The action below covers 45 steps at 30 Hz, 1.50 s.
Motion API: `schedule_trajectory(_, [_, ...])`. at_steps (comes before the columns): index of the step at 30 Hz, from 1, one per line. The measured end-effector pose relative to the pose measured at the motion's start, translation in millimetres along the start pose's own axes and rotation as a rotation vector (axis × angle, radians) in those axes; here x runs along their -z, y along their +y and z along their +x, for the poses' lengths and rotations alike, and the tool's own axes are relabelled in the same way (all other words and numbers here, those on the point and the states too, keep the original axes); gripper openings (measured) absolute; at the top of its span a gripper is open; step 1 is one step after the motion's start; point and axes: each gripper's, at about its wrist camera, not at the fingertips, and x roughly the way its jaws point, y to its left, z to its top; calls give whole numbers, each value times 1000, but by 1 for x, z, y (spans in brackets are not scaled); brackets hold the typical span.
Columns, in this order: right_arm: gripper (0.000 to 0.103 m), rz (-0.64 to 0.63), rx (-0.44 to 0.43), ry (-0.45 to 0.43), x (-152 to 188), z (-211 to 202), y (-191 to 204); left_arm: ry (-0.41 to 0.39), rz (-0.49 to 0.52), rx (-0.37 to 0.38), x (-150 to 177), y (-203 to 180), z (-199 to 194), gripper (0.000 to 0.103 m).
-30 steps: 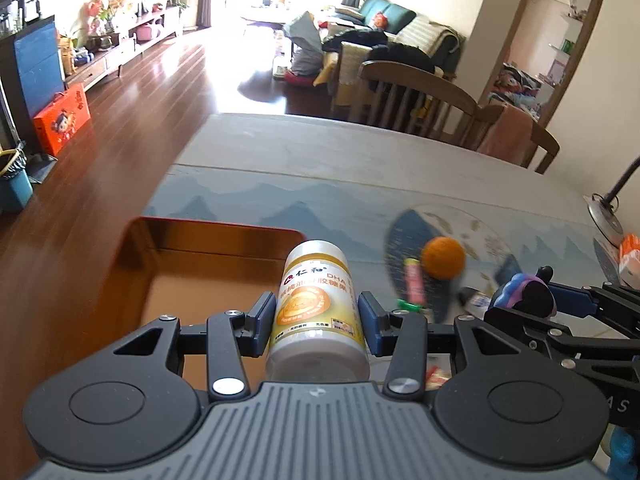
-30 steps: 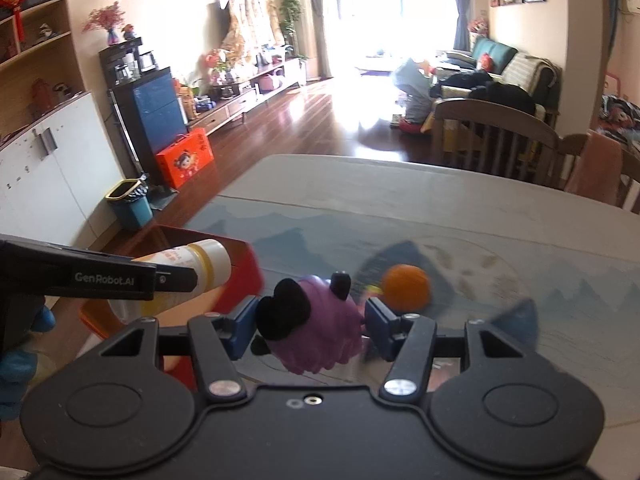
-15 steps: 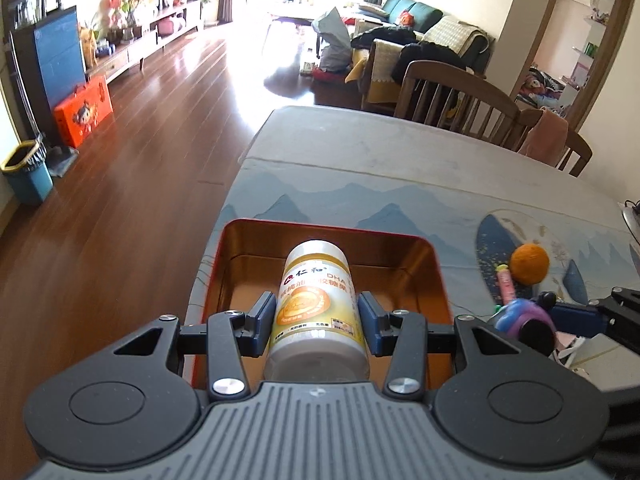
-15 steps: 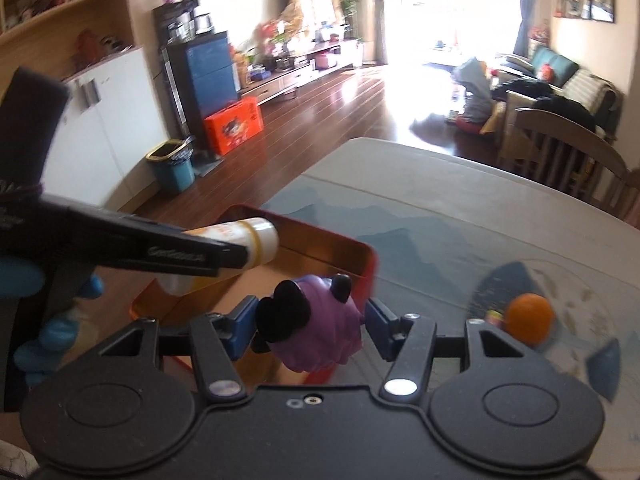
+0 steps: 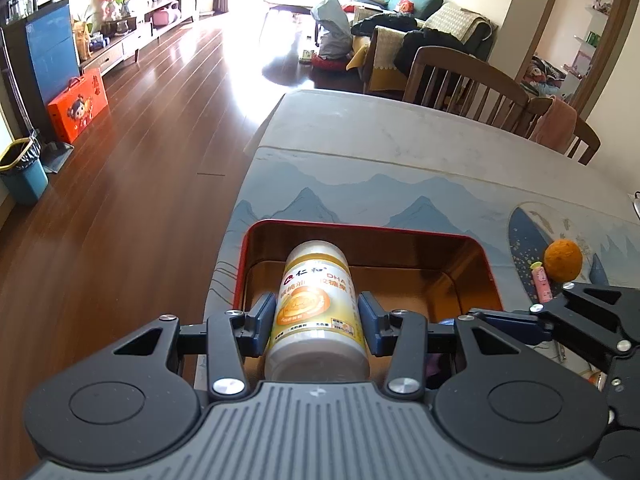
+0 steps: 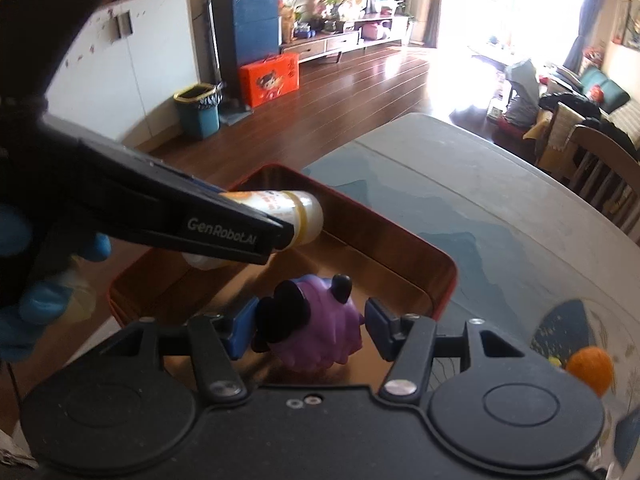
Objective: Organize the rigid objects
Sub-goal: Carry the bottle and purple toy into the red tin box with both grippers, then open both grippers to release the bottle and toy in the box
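The bottle is translucent white with a yellow-and-orange label bearing red characters. The toy is purple with black ears. The tin is red outside, glossy gold-brown inside. The desk cover is pale grey-blue, printed with blue mountains. The ball is orange. The hand-held gripper is black with blue pads.

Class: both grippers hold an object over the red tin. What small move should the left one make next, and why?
Probably lower the left gripper a little, then open. Its bottle hangs above the red tin, clear of the purple toy in the right gripper.
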Motion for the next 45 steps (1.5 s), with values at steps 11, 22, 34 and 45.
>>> schedule_trajectory(11, [57,-62,32,25,6,18,11,38,-2,16,-2,4,17,44])
schedule_trajectory(22, [59,-86,32,24,10,7,15,75,38,4,-2,-2,27,44])
schedule_trajectory(34, [65,41,-7,-11,8,-23,5,42,28,-8,-2,0,6,47])
schedule_trajectory(45, [78,142,37,-90,10,-67,-3,-47,84,27,5,-13,-38,59])
